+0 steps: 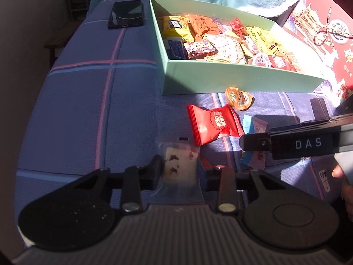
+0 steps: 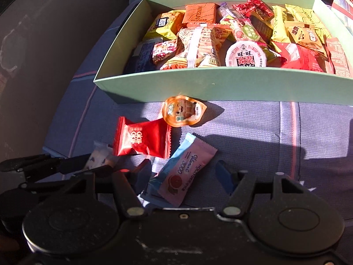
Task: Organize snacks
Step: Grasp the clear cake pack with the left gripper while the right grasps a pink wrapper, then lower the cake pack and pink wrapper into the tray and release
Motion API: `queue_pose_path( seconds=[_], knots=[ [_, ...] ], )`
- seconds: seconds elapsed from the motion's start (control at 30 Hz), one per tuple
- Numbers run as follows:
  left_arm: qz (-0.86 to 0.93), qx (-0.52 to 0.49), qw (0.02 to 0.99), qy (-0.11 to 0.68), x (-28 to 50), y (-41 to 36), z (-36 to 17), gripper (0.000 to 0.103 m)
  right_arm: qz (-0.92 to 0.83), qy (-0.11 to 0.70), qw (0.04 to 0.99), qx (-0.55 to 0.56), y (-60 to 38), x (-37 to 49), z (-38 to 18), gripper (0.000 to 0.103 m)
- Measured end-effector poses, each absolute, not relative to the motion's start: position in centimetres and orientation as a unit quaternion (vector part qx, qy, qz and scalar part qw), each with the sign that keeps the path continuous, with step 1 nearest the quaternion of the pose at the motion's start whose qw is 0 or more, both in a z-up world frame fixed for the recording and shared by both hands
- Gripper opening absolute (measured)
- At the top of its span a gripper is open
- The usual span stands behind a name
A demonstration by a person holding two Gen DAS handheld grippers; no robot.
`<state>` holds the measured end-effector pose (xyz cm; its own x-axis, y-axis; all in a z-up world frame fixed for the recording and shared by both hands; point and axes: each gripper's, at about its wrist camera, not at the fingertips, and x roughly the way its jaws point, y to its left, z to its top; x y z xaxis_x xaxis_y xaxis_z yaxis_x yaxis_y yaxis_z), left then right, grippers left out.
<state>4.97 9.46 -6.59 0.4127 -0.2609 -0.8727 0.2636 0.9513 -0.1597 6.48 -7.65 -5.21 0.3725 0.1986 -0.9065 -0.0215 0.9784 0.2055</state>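
Now the left gripper (image 1: 179, 172) clasps the nougat (image 1: 179, 165), low centre; the right gripper (image 2: 183, 172), unclenched, straddles the pink sachet (image 2: 187, 172), whose long axis slants toward the box (image 2: 220, 88) above.

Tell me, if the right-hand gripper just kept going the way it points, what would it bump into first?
Most likely the pink and blue sachet, which lies between the right gripper's open fingers on the blue cloth. Depth is hard to judge, but nothing else sits in that line.
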Motion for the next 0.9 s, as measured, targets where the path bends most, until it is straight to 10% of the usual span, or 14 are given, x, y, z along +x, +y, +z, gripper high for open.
queue_pose_path(
  seconds=[0.07, 0.1, 0.2, 0.37, 0.43, 0.9],
  knots=[
    [-0.148, 0.002, 0.842, 0.519, 4.8, 9.8, -6.6, 0.037, 0.060, 0.544, 0.836, 0.035, -6.3, 6.3, -5.3, 0.053],
    [-0.148, 0.002, 0.842, 0.519, 4.8, 9.8, -6.6, 0.041, 0.057, 0.539, 0.840, 0.012, -5.9, 6.1, -5.3, 0.029],
    [-0.144, 0.012, 0.843, 0.519, 4.7, 9.5, -6.7, 0.059, 0.061, 0.532, 0.844, -0.032, -5.3, 5.4, -5.2, 0.014],
    [-0.137, 0.044, 0.847, 0.511, 4.4, 8.7, -7.0, 0.059, 0.059, 0.531, 0.845, -0.018, -7.1, 4.6, -5.1, 0.014],
    [-0.128, 0.062, 0.852, 0.504, 4.2, 8.6, -6.8, 0.033, 0.057, 0.531, 0.845, -0.003, -8.0, 4.3, -4.9, 0.014],
    [-0.151, 0.012, 0.863, 0.482, 4.7, 7.3, -2.1, 0.033, 0.048, 0.494, 0.864, 0.083, -14.5, 2.7, -1.8, 0.014]
  ],
)
